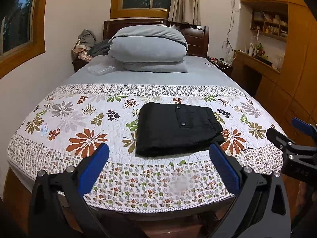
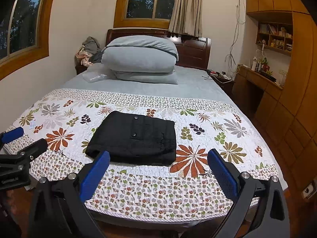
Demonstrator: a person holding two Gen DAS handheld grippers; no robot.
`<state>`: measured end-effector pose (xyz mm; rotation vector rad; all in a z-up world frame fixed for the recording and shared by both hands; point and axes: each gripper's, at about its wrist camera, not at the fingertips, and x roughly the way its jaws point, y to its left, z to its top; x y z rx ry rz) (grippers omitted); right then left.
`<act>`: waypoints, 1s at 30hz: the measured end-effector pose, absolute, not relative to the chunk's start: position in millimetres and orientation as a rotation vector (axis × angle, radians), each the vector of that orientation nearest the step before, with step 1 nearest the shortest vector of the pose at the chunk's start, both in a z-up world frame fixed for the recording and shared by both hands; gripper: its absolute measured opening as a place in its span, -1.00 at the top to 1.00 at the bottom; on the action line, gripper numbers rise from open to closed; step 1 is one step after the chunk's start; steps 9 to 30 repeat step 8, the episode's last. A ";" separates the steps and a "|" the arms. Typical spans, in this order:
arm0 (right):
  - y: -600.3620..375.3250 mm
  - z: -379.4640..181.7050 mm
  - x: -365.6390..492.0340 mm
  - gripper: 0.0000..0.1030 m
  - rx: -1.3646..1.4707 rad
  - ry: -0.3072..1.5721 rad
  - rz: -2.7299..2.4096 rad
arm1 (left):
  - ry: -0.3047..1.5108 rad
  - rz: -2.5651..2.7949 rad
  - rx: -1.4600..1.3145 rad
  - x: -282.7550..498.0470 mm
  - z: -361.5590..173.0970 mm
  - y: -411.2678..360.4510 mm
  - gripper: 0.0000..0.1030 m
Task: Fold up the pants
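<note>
Black pants lie folded on your floral quilt; your left hand-held gripper and right hand-held gripper both hover spread wide, grasping nothing.

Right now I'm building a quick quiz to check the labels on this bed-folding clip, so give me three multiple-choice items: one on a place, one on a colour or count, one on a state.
1. Where do the pants lie?
A. on the floral quilt
B. on the stacked grey bedding
C. on the floor

2. How many round snaps show on the pants' flap?
A. none
B. two
C. five

3. How do the left gripper and right gripper stand?
A. both shut on the pants
B. one shut on the quilt
C. both open, holding nothing

Answers:
1 A, the dark bundle rests on the patterned quilt near the foot of the bed.
2 B, two snaps sit on the flap in both views.
3 C, the blue pads are spread wide, short of the pants.
</note>
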<state>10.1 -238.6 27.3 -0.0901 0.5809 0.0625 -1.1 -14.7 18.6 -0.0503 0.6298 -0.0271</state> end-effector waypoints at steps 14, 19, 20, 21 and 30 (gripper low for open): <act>-239.8 28.5 9.9 -0.94 -0.086 0.577 0.058 | 0.657 -0.028 -0.078 1.7 16.6 -13.3 -0.96; -239.8 28.5 9.9 -0.94 -0.086 0.577 0.058 | 0.657 -0.028 -0.078 1.7 16.6 -13.3 -0.96; -239.8 28.5 9.9 -0.94 -0.086 0.577 0.058 | 0.657 -0.028 -0.078 1.7 16.6 -13.3 -0.96; -239.8 28.5 9.9 -0.94 -0.086 0.577 0.058 | 0.657 -0.028 -0.078 1.7 16.6 -13.3 -0.96; -239.8 28.5 9.9 -0.94 -0.086 0.577 0.058 | 0.657 -0.028 -0.078 1.7 16.6 -13.3 -0.96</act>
